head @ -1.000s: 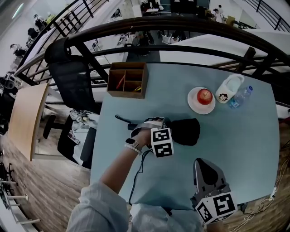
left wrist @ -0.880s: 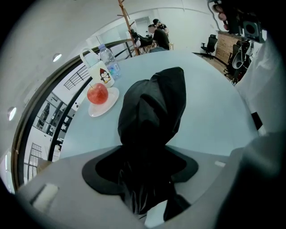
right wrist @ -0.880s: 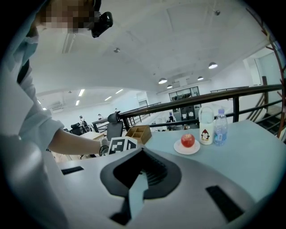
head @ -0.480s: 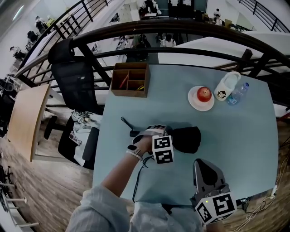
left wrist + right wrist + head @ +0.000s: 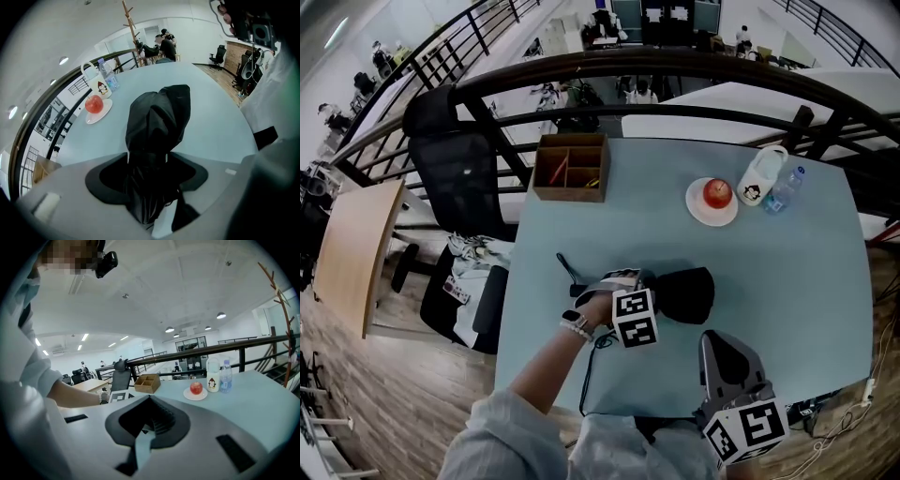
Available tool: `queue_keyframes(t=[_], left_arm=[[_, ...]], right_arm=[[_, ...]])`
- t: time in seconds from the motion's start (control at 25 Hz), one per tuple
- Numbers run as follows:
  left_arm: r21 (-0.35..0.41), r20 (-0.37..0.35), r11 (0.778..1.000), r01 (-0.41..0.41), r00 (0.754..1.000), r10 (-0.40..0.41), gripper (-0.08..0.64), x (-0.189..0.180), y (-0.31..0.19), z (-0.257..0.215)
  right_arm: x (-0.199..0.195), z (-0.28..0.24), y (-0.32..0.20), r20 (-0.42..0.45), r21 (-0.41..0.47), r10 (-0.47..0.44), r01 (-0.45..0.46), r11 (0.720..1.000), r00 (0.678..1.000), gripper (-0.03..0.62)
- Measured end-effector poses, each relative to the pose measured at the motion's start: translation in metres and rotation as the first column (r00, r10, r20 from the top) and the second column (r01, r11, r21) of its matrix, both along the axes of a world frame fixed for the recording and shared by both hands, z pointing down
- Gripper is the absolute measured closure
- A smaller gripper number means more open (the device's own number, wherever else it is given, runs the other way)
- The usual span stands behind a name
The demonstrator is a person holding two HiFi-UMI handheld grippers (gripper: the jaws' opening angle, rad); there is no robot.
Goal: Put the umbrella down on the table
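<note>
A black folded umbrella (image 5: 682, 292) lies low over the light blue table (image 5: 787, 281), its handle end and strap (image 5: 566, 268) pointing left. My left gripper (image 5: 630, 281) is shut on the umbrella (image 5: 157, 122) near its handle end, and the fabric fills the gap between the jaws (image 5: 150, 187). I cannot tell whether the umbrella rests on the tabletop. My right gripper (image 5: 719, 345) hangs over the table's near edge, shut and holding nothing (image 5: 150, 420).
A wooden compartment box (image 5: 569, 167) stands at the far left of the table. A plate (image 5: 697, 212) with a red apple (image 5: 717, 192), a white mug (image 5: 757, 178) and a water bottle (image 5: 782, 191) stand far right. A black chair (image 5: 455, 169) and a railing (image 5: 675, 70) border the table.
My left hand has drawn the umbrella a little toward the table's near edge, the strap end trailing along. The right gripper stays near the bottom of the view.
</note>
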State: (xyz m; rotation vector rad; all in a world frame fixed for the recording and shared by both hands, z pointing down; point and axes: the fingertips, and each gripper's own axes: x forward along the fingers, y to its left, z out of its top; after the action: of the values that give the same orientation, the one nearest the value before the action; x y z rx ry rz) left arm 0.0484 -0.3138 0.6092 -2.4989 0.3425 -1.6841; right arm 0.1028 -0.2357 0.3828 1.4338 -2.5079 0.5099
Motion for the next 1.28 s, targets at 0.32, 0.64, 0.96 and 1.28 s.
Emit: queue_keyframes(t=[0.32,0.64,0.96,1.28], left_arm=[[0.034,-0.182,0.998,0.052,0.982,-0.045,0.335,0.009,0.008,-0.053],[0.057,-0.397,0.988,0.143,0.911,-0.109,0.469,0.003,0.023,-0.11],[0.037,-0.523,0.97,0.24,0.832,-0.185,0.555,-0.016,0.04,-0.143],[0.033,-0.604,0.949,0.313,0.763,-0.231,0.555,-0.019,0.073,-0.178]], right_arm=[[-0.006,-0.01,0.024,-0.002,0.028,0.028,-0.028,0.999,1.0,0.595],[-0.011,-0.021,0.044,-0.007,0.069,0.06,-0.059,0.996,0.998,0.594],[-0.015,-0.036,0.048,-0.004,0.112,0.048,-0.047,0.993,0.999,0.594],[-0.008,-0.043,0.062,0.004,0.129,0.026,-0.026,0.991,1.0,0.595]])
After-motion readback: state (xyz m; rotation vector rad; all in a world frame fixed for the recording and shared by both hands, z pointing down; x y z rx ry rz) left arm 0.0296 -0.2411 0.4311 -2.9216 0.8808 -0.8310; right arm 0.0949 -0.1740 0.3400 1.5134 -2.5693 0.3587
